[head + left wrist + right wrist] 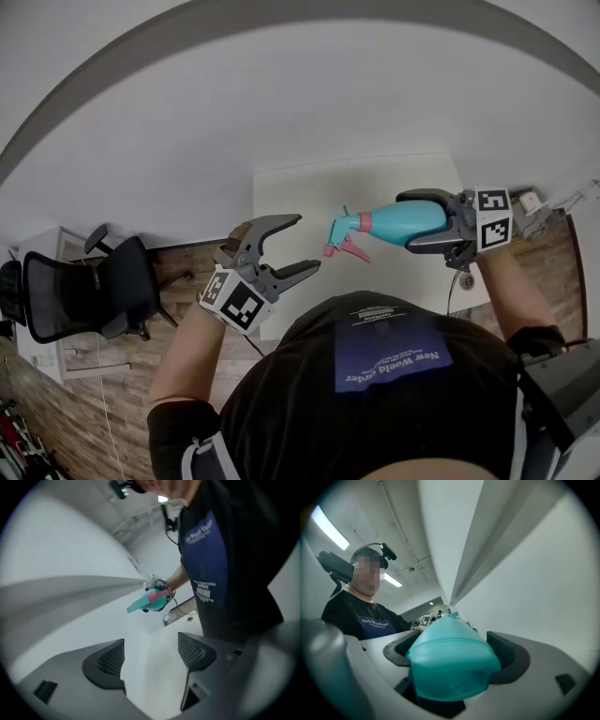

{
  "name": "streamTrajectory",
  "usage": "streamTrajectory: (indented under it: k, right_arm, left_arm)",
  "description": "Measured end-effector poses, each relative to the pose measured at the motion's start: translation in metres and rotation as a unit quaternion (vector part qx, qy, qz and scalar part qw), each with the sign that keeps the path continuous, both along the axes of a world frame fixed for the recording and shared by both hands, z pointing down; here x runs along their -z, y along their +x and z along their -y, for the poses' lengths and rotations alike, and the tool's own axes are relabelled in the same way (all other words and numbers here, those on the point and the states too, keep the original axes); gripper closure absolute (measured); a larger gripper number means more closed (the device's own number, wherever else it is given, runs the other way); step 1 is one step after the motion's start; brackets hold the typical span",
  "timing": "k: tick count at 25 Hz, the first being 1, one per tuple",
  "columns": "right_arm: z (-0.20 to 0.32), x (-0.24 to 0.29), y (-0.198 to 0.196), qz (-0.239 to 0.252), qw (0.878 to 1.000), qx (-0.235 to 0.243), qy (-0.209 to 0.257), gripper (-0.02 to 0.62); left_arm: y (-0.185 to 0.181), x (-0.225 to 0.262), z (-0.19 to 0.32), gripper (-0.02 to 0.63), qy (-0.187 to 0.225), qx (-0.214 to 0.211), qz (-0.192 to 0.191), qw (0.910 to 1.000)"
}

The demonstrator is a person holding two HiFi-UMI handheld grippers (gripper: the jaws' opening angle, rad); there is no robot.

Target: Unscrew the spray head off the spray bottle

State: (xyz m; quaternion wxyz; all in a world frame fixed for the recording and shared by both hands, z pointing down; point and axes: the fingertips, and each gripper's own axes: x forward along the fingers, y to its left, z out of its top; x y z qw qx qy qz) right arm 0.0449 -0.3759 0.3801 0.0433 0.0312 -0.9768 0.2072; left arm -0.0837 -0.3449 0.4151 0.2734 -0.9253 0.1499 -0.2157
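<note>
The teal spray bottle (405, 223) lies level in the air over the white table (291, 192), and my right gripper (412, 222) is shut on its body. Its teal spray head (345, 228) with a pink trigger points left, toward my left gripper (305, 242). That gripper stands open a short way from the nozzle, with nothing between its fingers. In the left gripper view the bottle (149, 600) shows small and far beyond the empty jaws of the left gripper (151, 656). In the right gripper view the bottle's base (452, 663) fills the gap of the right gripper (454, 656).
A black office chair (89, 291) stands on the wood floor at the left. A cable and a small device (530, 202) lie by the table's right edge. The person's dark shirt (394, 375) fills the lower middle of the head view.
</note>
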Motion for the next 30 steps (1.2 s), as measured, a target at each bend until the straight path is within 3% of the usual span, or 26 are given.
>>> streamTrajectory:
  k: [2, 4, 10, 13, 21, 22, 23, 25, 30]
  right_arm:
    - [-0.002, -0.001, -0.002, 0.002, 1.000, 0.015, -0.020, 0.149]
    - [-0.004, -0.002, -0.005, 0.000, 0.999, 0.027, -0.033, 0.149]
    - [-0.007, -0.005, -0.009, -0.002, 0.997, 0.050, -0.055, 0.149]
    - [-0.009, -0.005, -0.010, 0.001, 0.997, 0.056, -0.059, 0.149]
    - [-0.016, -0.005, -0.018, 0.002, 0.995, 0.071, -0.064, 0.149]
    - [-0.017, -0.006, -0.019, 0.001, 0.995, 0.073, -0.063, 0.149]
    - [-0.019, -0.007, -0.021, -0.001, 0.995, 0.075, -0.062, 0.149]
    - [-0.023, -0.009, -0.023, -0.002, 0.995, 0.078, -0.061, 0.149]
    - [-0.024, -0.008, -0.024, -0.001, 0.995, 0.078, -0.056, 0.149]
  left_arm:
    - [0.001, 0.005, 0.004, 0.261, 0.086, -0.005, 0.042, 0.9954]
    - [0.005, 0.014, 0.004, 0.261, 0.134, -0.023, 0.069, 0.9883]
    - [0.032, 0.026, 0.000, 0.261, 0.214, -0.094, 0.154, 0.9599]
    - [0.047, 0.027, -0.009, 0.261, 0.232, -0.126, 0.169, 0.9496]
    - [0.064, 0.023, -0.024, 0.265, 0.222, -0.150, 0.140, 0.9533]
    - [0.064, 0.024, -0.026, 0.289, 0.227, -0.151, 0.134, 0.9528]
    - [0.064, 0.025, -0.028, 0.369, 0.233, -0.150, 0.129, 0.9520]
    - [0.063, 0.029, -0.030, 0.468, 0.239, -0.146, 0.120, 0.9526]
    - [0.062, 0.032, -0.029, 0.471, 0.202, -0.137, 0.111, 0.9635]
